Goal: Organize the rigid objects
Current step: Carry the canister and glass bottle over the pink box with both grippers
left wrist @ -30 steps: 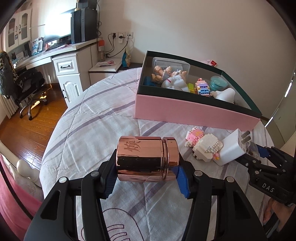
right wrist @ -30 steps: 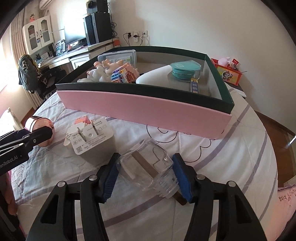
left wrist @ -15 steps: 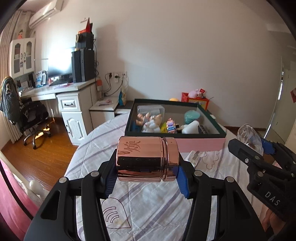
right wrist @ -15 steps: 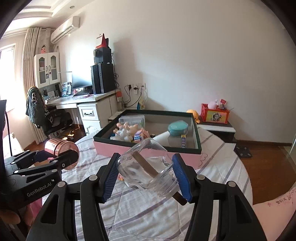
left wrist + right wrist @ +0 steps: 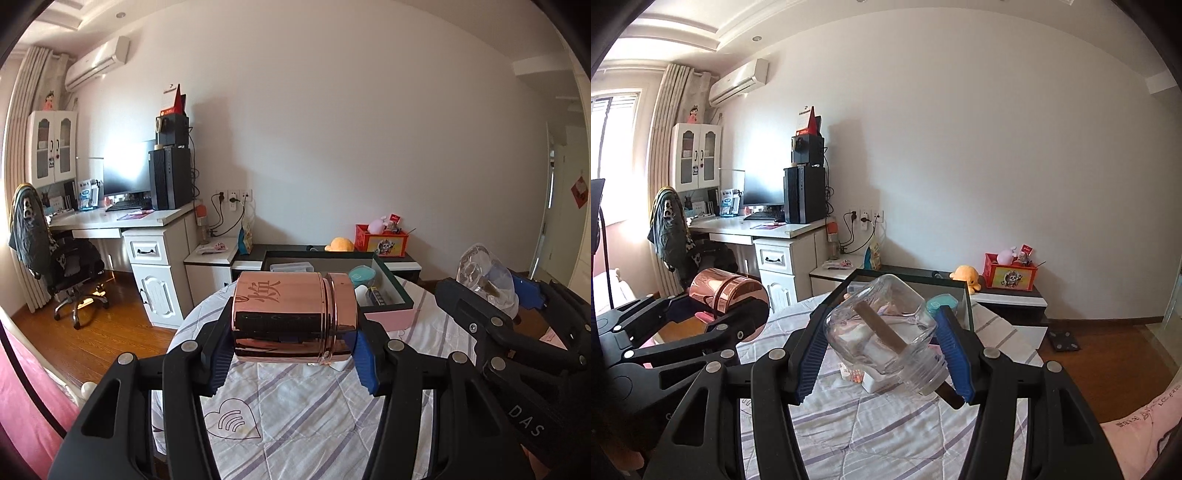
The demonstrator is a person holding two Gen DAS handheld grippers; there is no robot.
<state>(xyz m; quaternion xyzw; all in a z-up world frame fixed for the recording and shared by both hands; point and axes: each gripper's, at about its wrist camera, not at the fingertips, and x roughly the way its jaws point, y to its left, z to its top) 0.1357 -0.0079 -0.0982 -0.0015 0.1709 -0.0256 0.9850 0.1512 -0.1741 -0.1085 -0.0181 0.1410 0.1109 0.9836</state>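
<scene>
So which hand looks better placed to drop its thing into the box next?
Left, probably, by a little: its copper tin lines up directly before the box. The right's glass jar also faces it, tilted.

Air above bed (image 5: pixel 303 417) open; box (image 5: pixel 391 315) ahead.

Window glare left, fisheye edges, seemingly sharp

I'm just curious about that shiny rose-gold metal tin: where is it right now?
The rose-gold metal tin is clamped sideways in the left gripper, lifted above the striped quilt, with the pink box behind it.
</scene>
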